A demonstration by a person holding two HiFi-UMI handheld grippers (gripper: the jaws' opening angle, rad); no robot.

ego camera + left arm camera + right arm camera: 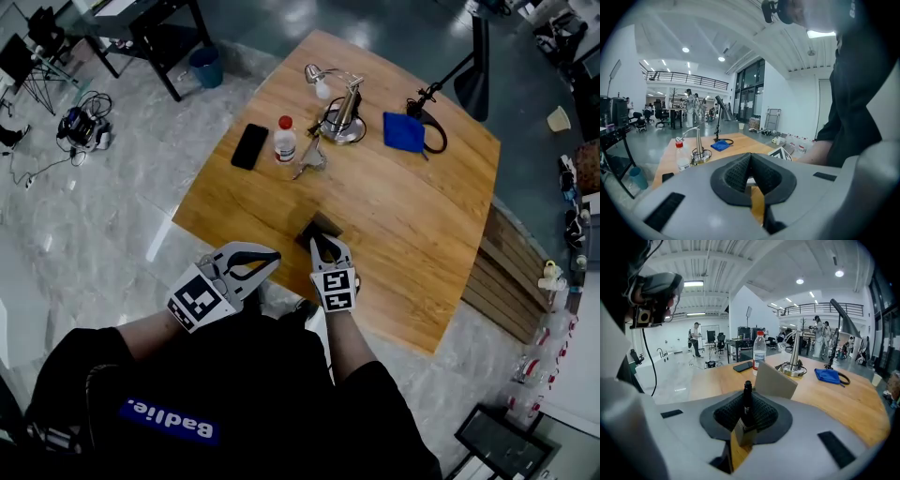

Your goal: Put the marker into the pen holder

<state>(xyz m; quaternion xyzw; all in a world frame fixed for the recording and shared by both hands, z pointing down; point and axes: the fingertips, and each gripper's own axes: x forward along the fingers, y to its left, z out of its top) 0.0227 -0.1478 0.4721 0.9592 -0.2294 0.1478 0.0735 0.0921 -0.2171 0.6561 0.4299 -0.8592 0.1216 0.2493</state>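
A black marker point(747, 401) stands upright between the jaws of my right gripper point(746, 414), which is shut on it. Just beyond it in the right gripper view is the pen holder point(776, 379), a tan box. From the head view the pen holder point(319, 226) is a small dark box near the table's front edge, with my right gripper point(325, 246) right behind it. My left gripper point(274, 256) hangs beside the table's front edge, left of the right one. In its own view my left gripper point(750, 161) is shut with nothing between its pads.
Farther back on the wooden table point(412, 234) lie a black phone point(249, 146), a red-capped bottle point(285, 141), a metal desk lamp point(342, 117) and a blue cloth point(404, 131). A blue bin point(206, 67) stands on the floor to the left.
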